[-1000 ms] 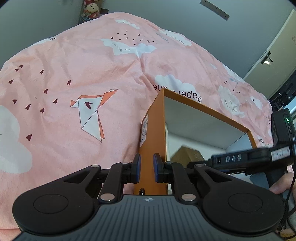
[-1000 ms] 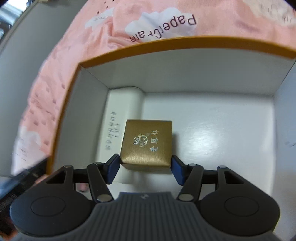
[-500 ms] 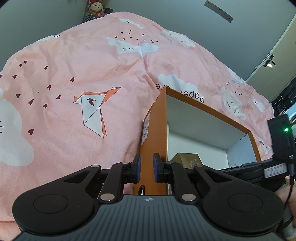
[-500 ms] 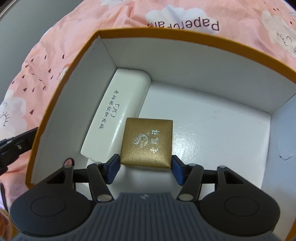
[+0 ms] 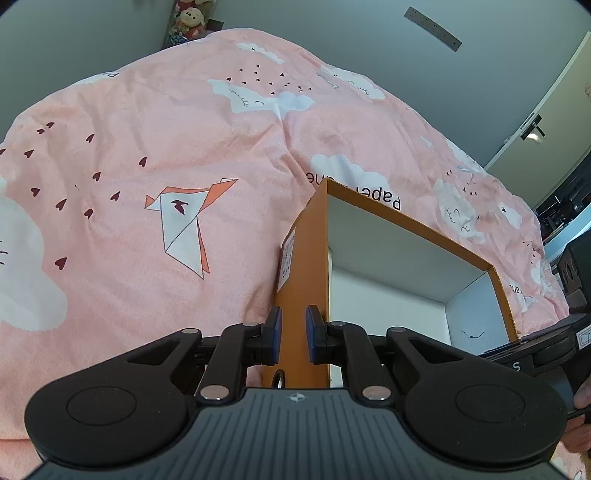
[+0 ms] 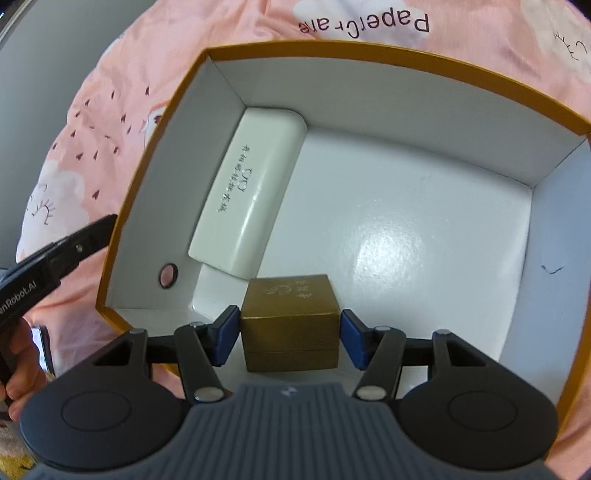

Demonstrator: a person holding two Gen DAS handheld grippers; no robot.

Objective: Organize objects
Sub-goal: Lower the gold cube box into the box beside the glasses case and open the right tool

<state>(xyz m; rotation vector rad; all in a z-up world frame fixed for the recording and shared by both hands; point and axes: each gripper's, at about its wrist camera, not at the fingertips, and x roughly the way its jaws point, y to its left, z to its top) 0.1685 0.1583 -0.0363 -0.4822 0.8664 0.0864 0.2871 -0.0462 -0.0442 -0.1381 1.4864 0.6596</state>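
Observation:
An orange box with a white inside [image 6: 155, 158] lies on the pink bedspread. My left gripper [image 5: 293, 335] is shut on its left wall [image 5: 301, 266], one pad on each side. In the right wrist view a white glasses case [image 6: 247, 199] lies along the left inner wall. A small gold box [image 6: 290, 325] sits on the box floor near the front. My right gripper [image 6: 290, 338] straddles the gold box, with a small gap showing at each blue pad, so it is open.
The pink bedspread [image 5: 147, 155] with clouds and a paper-crane print surrounds the box. A plush toy [image 5: 188, 18] sits at the far bed end. A door [image 5: 532, 125] is at the right. The right half of the box floor [image 6: 424, 240] is bare.
The right gripper drew back and tilted, and the gold box went from held above the floor to resting on it, pads now slightly apart. The left gripper kept its hold on the wall.

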